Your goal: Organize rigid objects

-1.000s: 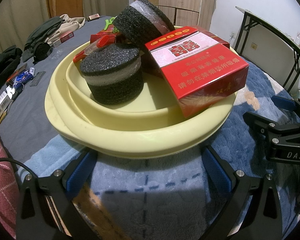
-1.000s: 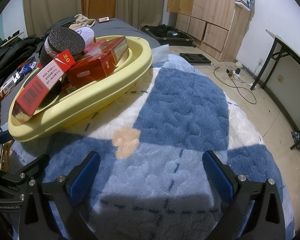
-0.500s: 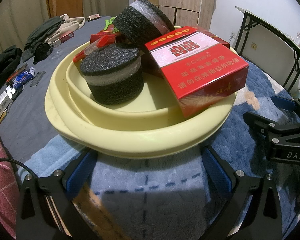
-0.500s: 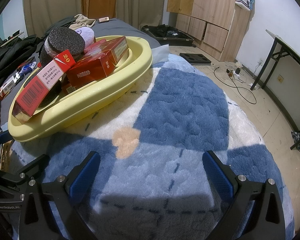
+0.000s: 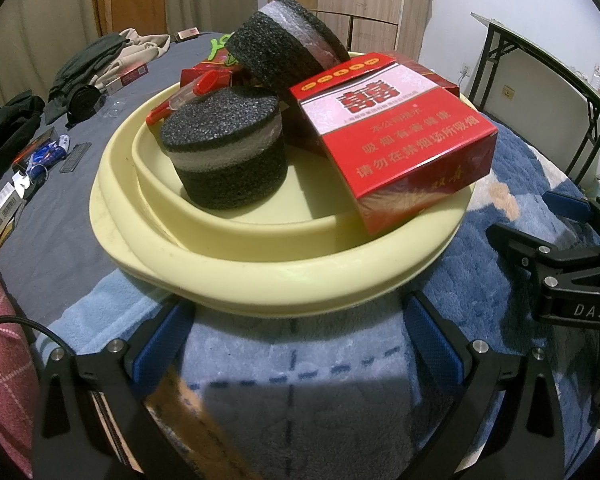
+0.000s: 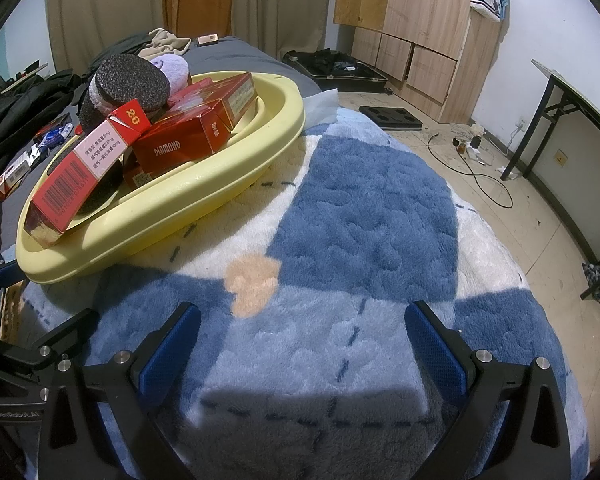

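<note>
A pale yellow basin sits on a blue and white fleece blanket. It holds two black foam rolls, a red cigarette carton, more red boxes and a red pen. My left gripper is open and empty just in front of the basin's near rim. My right gripper is open and empty over the blanket, to the right of the basin.
Small boxes and clutter lie on the grey sheet left of the basin, with dark clothes behind. A folding table stands at the right, with wooden cabinets and cables on the floor beyond the bed.
</note>
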